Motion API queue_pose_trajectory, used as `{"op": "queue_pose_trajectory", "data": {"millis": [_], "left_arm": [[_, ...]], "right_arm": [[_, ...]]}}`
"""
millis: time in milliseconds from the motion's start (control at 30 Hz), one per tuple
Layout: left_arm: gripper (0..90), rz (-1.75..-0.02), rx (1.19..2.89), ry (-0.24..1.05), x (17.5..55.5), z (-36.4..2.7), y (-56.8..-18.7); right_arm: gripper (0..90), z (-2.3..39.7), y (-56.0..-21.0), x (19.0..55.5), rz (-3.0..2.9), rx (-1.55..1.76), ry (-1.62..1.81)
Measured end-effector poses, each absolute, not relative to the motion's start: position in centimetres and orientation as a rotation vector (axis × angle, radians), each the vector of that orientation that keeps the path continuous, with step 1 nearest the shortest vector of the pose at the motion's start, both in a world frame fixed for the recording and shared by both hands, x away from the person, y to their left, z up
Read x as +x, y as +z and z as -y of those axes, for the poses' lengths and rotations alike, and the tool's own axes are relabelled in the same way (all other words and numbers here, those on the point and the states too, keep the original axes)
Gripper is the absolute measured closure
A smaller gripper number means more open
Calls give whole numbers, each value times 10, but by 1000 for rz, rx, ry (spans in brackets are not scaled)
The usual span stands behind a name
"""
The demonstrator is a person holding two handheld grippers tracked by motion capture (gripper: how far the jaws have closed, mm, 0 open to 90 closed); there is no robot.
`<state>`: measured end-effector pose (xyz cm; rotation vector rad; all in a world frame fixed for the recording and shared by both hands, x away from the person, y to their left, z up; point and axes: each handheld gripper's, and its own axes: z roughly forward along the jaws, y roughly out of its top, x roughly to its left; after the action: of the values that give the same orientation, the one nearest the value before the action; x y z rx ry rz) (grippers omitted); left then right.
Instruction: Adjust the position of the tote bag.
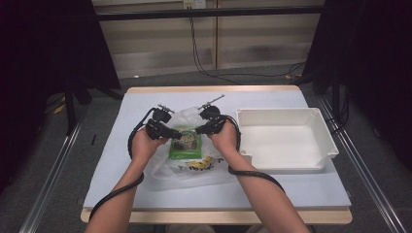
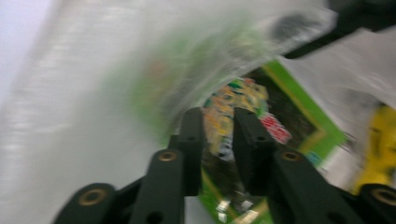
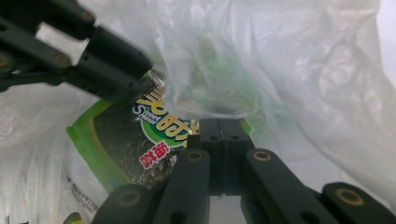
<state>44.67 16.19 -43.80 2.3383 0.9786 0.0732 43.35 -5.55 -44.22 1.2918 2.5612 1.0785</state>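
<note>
Currently unbagging: right gripper (image 3: 223, 128) pinches the bag (image 3: 289, 70) film; left gripper (image 2: 218, 126), jaws slightly apart, must grab the snack pack (image 3: 121, 140).

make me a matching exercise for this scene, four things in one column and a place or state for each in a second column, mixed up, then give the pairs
Things:
1. white tray
2. green snack packet
3. right gripper
4. clear plastic bag

Places or states:
A. jaws shut on a fold of thin plastic
B. lies on the table with yellow print near its front edge
C. sits partly inside the bag, between the two grippers
D. stands to the right of the bag with nothing in it

Pairs: 1-D, 2-C, 3-A, 4-B
</note>
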Motion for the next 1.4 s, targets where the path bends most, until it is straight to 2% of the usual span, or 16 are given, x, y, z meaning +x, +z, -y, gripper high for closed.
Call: {"op": "queue_pose_trajectory", "data": {"millis": [133, 233, 367, 433, 567, 733, 767, 833, 867, 1133, 1200, 1233, 1267, 1300, 1400], "left_arm": [[627, -1081, 2271, 146, 453, -168, -442], [541, -1068, 2304, 144, 458, -173, -443], [479, -1112, 2280, 113, 462, -173, -450], [479, -1142, 2242, 104, 461, -169, -453], [578, -1117, 2289, 34, 460, -168, -456], [821, -1076, 2331, -53, 456, -169, -452], [844, -1087, 2321, -67, 454, -167, -452], [855, -1126, 2266, -60, 450, -163, -453], [860, -1075, 2326, -73, 447, -166, -451], [869, -1045, 2352, -87, 435, -170, -449], [842, -1042, 2346, -76, 435, -170, -448], [793, -1022, 2360, -63, 437, -171, -447], [685, -1034, 2329, -59, 437, -169, -446], [622, -1045, 2312, -65, 439, -167, -445], [593, -1008, 2317, -17, 442, -163, -441]], "right_arm": [[900, 56, -443, 435, -2557, 1296, 1077], [900, 56, -444, 436, -2555, 1288, 1075], [900, 56, -446, 437, -2553, 1304, 1068], [900, 55, -447, 437, -2553, 1293, 1072], [900, 54, -447, 437, -2552, 1295, 1063], [900, 57, -446, 437, -2538, 1299, 1065], [900, 58, -446, 437, -2540, 1305, 1062], [900, 59, -446, 437, -2534, 1305, 1065], [900, 59, -446, 437, -2535, 1305, 1064], [900, 61, -448, 434, -2530, 1325, 1049], [900, 61, -449, 433, -2535, 1315, 1051], [900, 61, -450, 433, -2540, 1316, 1049], [900, 61, -451, 433, -2542, 1316, 1048], [900, 61, -452, 433, -2542, 1318, 1047], [900, 61, -453, 432, -2547, 1323, 1050]]}}
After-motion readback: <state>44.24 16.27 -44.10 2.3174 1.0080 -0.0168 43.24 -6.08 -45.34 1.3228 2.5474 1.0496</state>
